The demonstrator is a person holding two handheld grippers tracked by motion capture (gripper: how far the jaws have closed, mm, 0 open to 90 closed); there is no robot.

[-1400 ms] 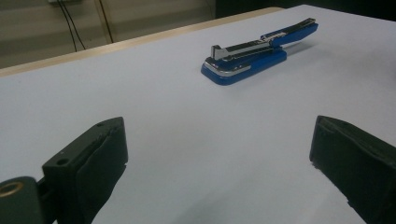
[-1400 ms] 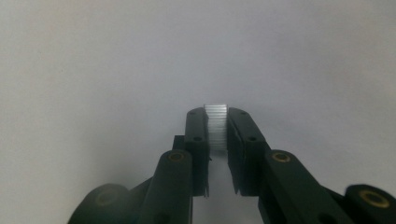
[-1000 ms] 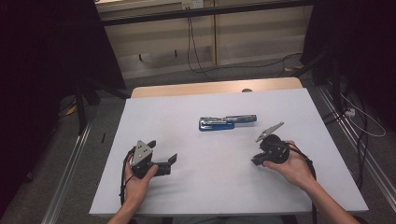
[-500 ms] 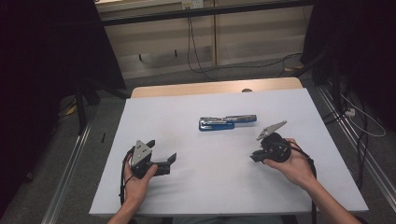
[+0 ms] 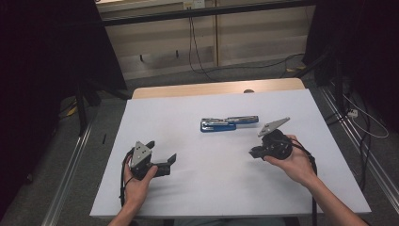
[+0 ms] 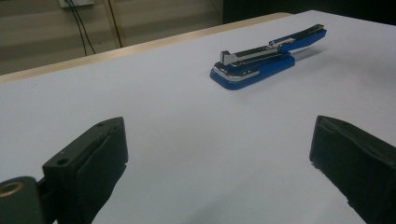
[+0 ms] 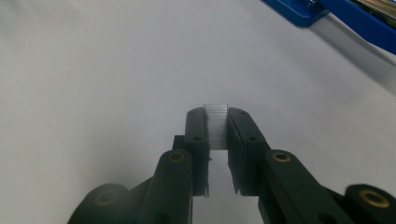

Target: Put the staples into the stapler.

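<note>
Two tools, one open blue stapler, one strip of staples: that is what we count on the white counter point(image 5: 188, 113).

Item: right tool point(image 7: 216, 122), near the right edge of the counter, its jaws pressed together on a strip of staples point(image 7: 216, 126), a thin silvery block pinched by its flat sides with its top end just clear of the jaw tips. In the high view the right tool point(image 5: 254, 153) sits in the person's hand close in front of the stapler.

Item: left tool point(image 6: 217, 154), toward the near left corner, jaws spread wide with nothing between them, aimed across the counter at the stapler. In the high view the left tool point(image 5: 167, 161) lies well apart from it.

Item: blue stapler point(image 5: 229, 124), about mid-counter, a little toward the far edge, lid swung back so the metal magazine shows point(image 6: 261, 58).

Risks, as we judge them:
- The strip is brittle and narrowly held; squeezed harder or knocked on the magazine rim, it may snap or shed staples.
- Brought in tilted, it may miss the channel and jam.
- The stapler lies free; a push from the right tool may slide it unless the left tool steadies it.
- The raised lid may drop shut on the strip.
</note>
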